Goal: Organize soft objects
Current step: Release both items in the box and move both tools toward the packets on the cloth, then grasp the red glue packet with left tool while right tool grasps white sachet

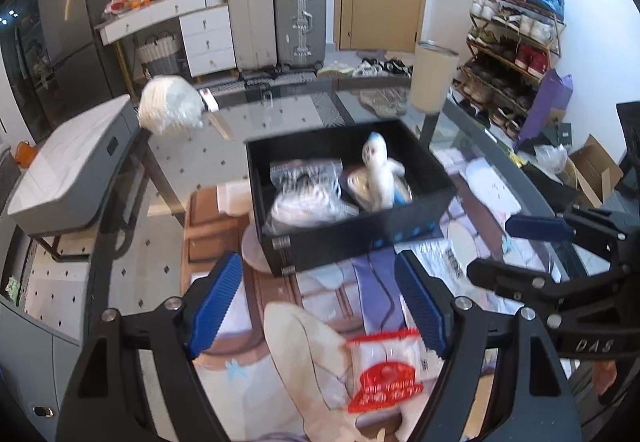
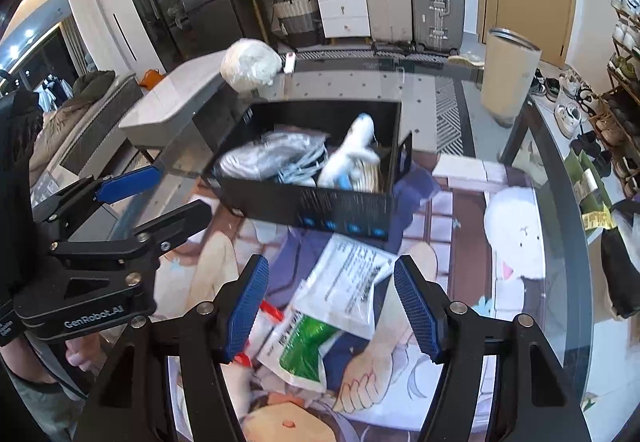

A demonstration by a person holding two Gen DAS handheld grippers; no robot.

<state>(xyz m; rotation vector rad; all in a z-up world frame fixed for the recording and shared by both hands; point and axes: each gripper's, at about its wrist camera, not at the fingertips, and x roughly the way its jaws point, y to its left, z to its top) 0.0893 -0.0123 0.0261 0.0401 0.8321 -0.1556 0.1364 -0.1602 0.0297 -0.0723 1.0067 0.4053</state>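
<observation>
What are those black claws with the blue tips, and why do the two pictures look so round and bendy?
They are grabbing tools, one in each of a person's hands. A small round-eyed camera rides on each tool, so every picture looks bent. One picture looks along the left gripper, the other along the right gripper; each tool also shows at the edge of the other's picture. Both are open and hold nothing. On the glass table lies a cartoon-printed mat with a black box on it. Inside are a white plush toy and bagged soft things. Still outside are a red and white packet, a green and white packet and a white packet.
</observation>
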